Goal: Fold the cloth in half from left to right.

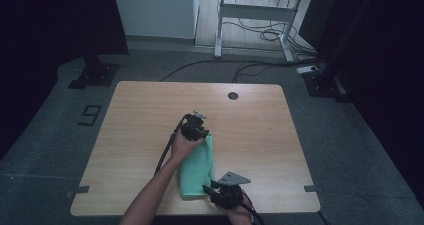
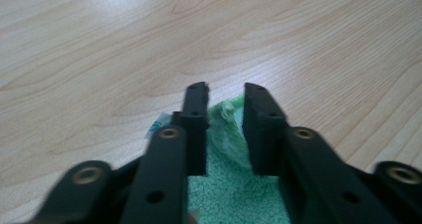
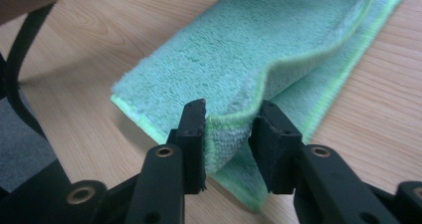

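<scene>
A green terry cloth (image 1: 196, 167) lies folded in a long strip on the wooden table (image 1: 145, 110), running from the middle toward the near edge. My left gripper (image 1: 201, 134) is at its far end; in the left gripper view the jaws (image 2: 225, 92) are closed on a raised corner of the cloth (image 2: 229, 184). At the near end sits my right gripper (image 1: 208, 189). In the right gripper view it (image 3: 230, 112) pinches the top layer's edge of the cloth (image 3: 249, 45), lifted slightly off the layer below.
A round cable hole (image 1: 233, 95) sits near the table's far edge. Beyond the table stand a white-legged desk (image 1: 255, 10) with loose cables (image 1: 260, 35) on the floor and black stand bases (image 1: 94, 75) at left and right. Bare wood surrounds the cloth.
</scene>
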A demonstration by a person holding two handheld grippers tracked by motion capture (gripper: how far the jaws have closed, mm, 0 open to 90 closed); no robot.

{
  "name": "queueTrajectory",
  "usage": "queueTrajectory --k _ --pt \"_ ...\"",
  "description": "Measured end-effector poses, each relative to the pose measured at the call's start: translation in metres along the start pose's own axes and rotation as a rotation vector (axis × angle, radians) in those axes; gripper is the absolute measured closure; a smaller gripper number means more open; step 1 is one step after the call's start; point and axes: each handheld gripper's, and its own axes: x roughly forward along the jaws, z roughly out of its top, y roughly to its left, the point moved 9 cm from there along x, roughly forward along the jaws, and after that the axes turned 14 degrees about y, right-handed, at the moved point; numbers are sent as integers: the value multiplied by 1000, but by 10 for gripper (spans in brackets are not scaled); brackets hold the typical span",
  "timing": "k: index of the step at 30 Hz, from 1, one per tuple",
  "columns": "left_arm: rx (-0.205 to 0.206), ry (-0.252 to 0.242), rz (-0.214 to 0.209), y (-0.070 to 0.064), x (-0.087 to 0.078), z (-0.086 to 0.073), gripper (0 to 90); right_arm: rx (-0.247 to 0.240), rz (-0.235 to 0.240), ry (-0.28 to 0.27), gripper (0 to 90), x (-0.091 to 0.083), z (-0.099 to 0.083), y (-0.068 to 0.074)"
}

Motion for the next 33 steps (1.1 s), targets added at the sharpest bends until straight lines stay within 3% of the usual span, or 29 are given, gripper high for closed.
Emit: queueTrajectory --k 9,14,19,24,28,33 --pt "-16 -21 3 1 -6 2 639 19 15 -4 663 -9 -4 -4" --pt "-22 -30 5 4 -12 1 602 25 0 12 633 -10 -10 -7" --pt "2 -50 3 2 -20 1 533 34 -20 24 569 -12 -14 -12" --pt "24 -63 27 5 -31 -5 520 36 -32 -10 531 -22 -9 -14" --pt "17 -59 33 14 -38 -17 545 7 -23 -28 531 -23 1 -9" --pt "-5 -42 35 28 -40 -31 583 -58 15 -21 532 -12 15 9"
